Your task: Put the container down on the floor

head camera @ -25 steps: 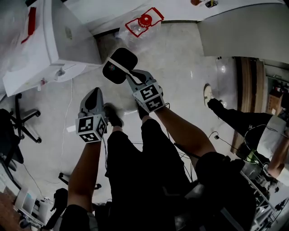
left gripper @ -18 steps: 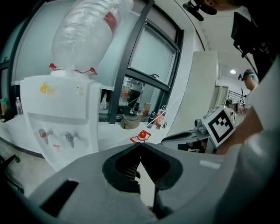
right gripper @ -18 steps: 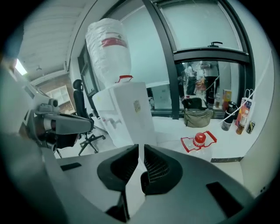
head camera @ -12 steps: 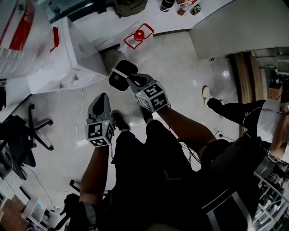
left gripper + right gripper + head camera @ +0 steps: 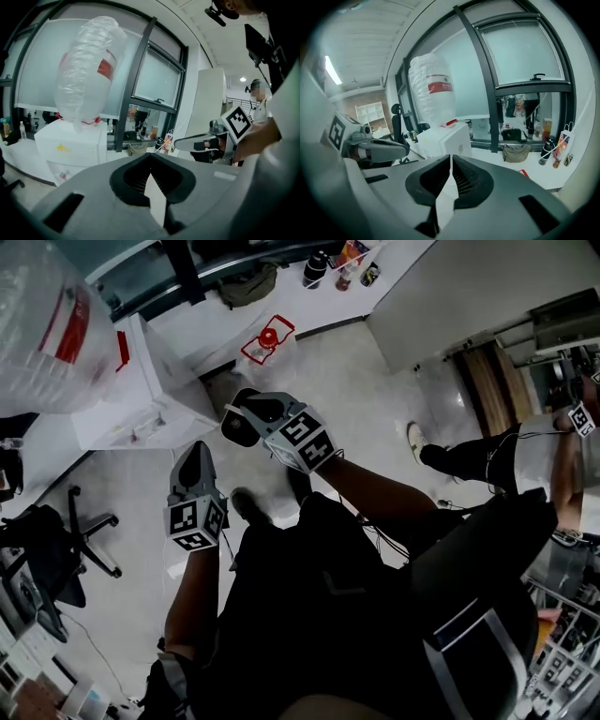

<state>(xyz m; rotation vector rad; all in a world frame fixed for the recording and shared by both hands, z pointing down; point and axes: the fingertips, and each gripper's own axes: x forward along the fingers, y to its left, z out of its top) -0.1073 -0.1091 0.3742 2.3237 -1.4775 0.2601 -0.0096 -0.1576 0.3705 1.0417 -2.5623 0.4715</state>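
Observation:
The container [image 5: 265, 341], clear plastic with a red lid and red frame, stands on the pale floor by the wall, apart from both grippers. My right gripper [image 5: 246, 414] hovers short of it at waist height. Its jaws are closing, the tips meet, and nothing is between them [image 5: 450, 157]. My left gripper [image 5: 195, 454] is lower and to the left, its jaws together and empty [image 5: 150, 154]. In the left gripper view, the right gripper [image 5: 183, 143] shows from the side.
A white water dispenser [image 5: 141, 399] with a big clear jug [image 5: 47, 324] stands at the left. An office chair [image 5: 66, 535] sits at the lower left. A second person's leg [image 5: 469, 454] reaches in from the right. A bag [image 5: 246, 282] and bottles [image 5: 319, 266] lie by the window.
The head view has swung so more of the window wall shows and the container sits farther up the frame. The right gripper's jaws have drawn together. Both grippers stay in front of the body.

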